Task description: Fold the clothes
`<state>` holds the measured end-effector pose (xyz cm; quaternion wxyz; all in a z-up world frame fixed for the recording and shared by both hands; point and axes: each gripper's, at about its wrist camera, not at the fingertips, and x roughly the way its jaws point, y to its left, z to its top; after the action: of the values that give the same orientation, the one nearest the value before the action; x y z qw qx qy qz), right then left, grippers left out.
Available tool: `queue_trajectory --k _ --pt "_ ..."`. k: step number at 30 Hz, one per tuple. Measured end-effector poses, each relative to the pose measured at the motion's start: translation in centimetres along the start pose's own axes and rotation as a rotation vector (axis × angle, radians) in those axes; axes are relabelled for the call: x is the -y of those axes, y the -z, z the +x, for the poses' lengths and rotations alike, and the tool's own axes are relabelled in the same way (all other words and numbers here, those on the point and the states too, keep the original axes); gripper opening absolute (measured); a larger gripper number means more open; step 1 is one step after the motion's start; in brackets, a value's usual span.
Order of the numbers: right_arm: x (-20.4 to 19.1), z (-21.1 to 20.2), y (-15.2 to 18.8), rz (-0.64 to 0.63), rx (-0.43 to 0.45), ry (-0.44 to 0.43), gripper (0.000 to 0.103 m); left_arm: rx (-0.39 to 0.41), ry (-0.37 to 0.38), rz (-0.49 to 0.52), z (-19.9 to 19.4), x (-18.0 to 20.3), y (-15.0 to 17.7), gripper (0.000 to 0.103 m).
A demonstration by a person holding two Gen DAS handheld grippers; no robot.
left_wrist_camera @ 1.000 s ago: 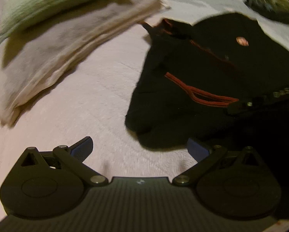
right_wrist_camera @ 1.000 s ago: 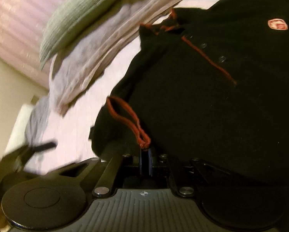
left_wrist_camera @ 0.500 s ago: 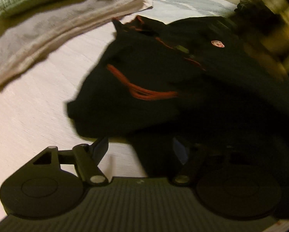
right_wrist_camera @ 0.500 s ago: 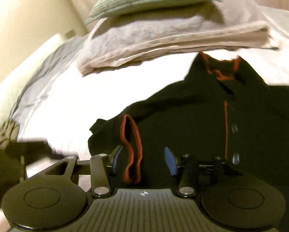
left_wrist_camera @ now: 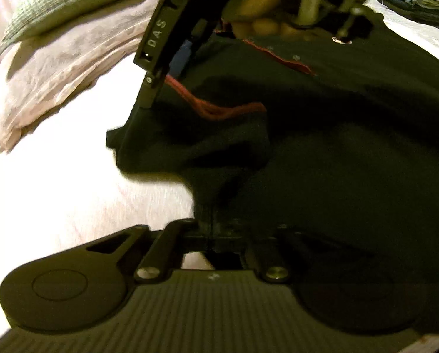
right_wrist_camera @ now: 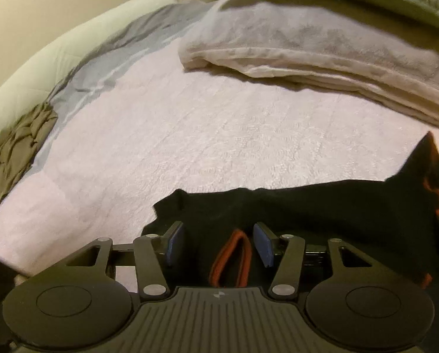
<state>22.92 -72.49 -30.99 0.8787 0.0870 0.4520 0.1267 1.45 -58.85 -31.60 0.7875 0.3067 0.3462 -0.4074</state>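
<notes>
My shirt point(left_wrist_camera: 351, 135) is black, its sleeve cuff point(right_wrist_camera: 230, 260) and placket edged in red-orange. My right gripper's point(right_wrist_camera: 218, 245) pads point(right_wrist_camera: 263, 248) are blue on black arms. The bed cover point(right_wrist_camera: 190, 147) is pale pink, the folded blanket point(right_wrist_camera: 322, 50) beige-grey, the pillow point(left_wrist_camera: 69, 3) green with a fine check.

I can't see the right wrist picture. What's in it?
The right gripper, fingers open, sits over a black shirt, straddling its orange-trimmed cuff on a pale pink bed. Folded bedding lies beyond.
</notes>
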Motion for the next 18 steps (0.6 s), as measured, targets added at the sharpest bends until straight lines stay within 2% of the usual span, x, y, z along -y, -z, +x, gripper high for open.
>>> queue_trajectory --k 1,3,4,6,9,12,14,16,18 --pt "0.1 0.4 -0.1 0.006 -0.013 -0.014 0.048 -0.004 0.001 -0.003 0.0 0.0 0.3 0.0" --pt "0.0 1.6 -0.5 0.004 -0.059 -0.027 0.013 -0.01 0.006 -0.02 0.1 -0.2 0.7 0.0" --pt "-0.1 1.5 -0.6 0.002 -0.058 -0.027 0.003 -0.01 0.011 -0.027 0.1 -0.3 0.8 0.0" --pt "-0.1 -0.3 -0.9 0.021 0.034 -0.027 0.002 -0.008 0.017 -0.029 0.2 -0.4 0.9 0.0" --pt "2.5 -3.5 -0.7 0.215 0.237 -0.008 0.002 -0.001 0.03 -0.063 0.1 -0.9 0.8 0.0" --pt "4.8 -3.5 1.0 0.342 0.236 0.093 0.002 0.007 0.051 -0.129 0.0 -1.9 0.4 0.002" --pt "6.3 -3.4 2.3 0.446 0.223 0.117 0.002 0.017 0.049 -0.137 -0.2 -2.3 0.0 0.007" --pt "7.0 -3.5 3.1 0.495 0.209 0.17 0.002 0.026 0.055 -0.156 -0.2 -2.7 -0.5 0.007" --pt "7.2 -3.4 3.8 0.522 0.189 0.194 0.003 0.035 0.056 -0.176 0.1 -3.4 -1.1 0.013"
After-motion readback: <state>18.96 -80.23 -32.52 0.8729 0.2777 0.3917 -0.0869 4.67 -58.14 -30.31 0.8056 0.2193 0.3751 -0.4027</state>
